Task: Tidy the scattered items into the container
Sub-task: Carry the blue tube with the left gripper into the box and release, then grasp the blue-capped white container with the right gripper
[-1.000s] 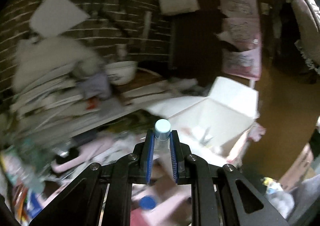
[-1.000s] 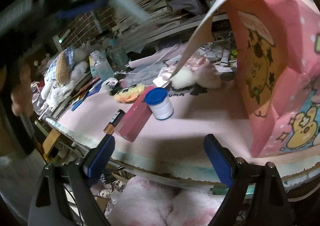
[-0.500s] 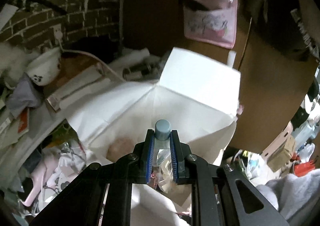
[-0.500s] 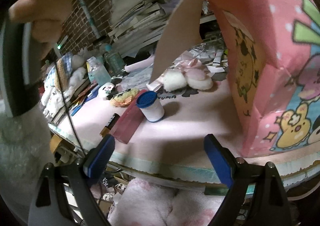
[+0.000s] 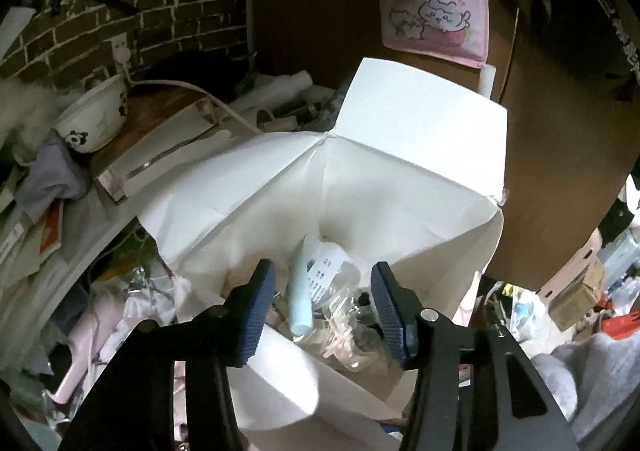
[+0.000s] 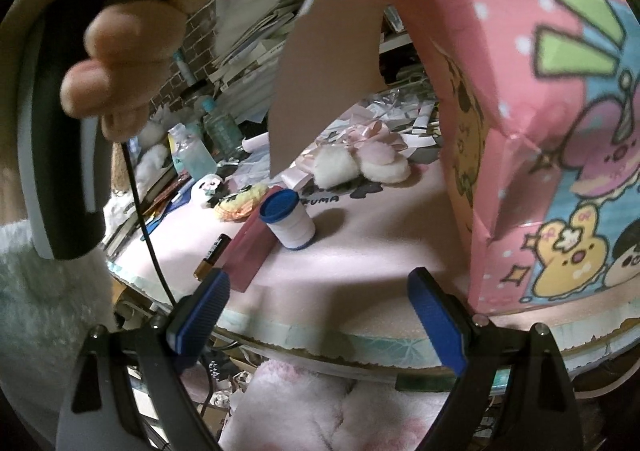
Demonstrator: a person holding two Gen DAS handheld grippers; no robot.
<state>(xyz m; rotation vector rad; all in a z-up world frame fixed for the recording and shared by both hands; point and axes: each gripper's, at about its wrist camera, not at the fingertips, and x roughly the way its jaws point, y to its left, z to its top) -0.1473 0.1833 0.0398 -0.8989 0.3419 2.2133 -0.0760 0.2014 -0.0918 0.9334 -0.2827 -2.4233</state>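
The left gripper [image 5: 322, 305] is held over the open box [image 5: 420, 155], which is white inside. Its jaws have just been opening, and nothing is pressed between the blue pads [image 5: 258, 315] now. A small bottle with a pale blue cap [image 5: 301, 299] is seen down in the box, below the gap between the jaws. It lies among clear wrappers [image 5: 344, 315] and other small things. It is not touched by the pads.

The right gripper [image 6: 318, 315] is held at the near edge of the pink mat [image 6: 360, 251]. Its jaws are spread wide and nothing is held in them. The box is seen from outside here, pink with cartoon pictures [image 6: 560, 131], at the right of the mat. A white jar with a blue lid [image 6: 287, 219] is still out on the mat. A pink flat box [image 6: 248, 251] lies just beside the jar, and a battery [image 6: 211, 256] lies next to that. Two fluffy puffs [image 6: 360, 165] are seen farther back. A hand [image 6: 120, 63] on the other gripper's handle is seen at the upper left.
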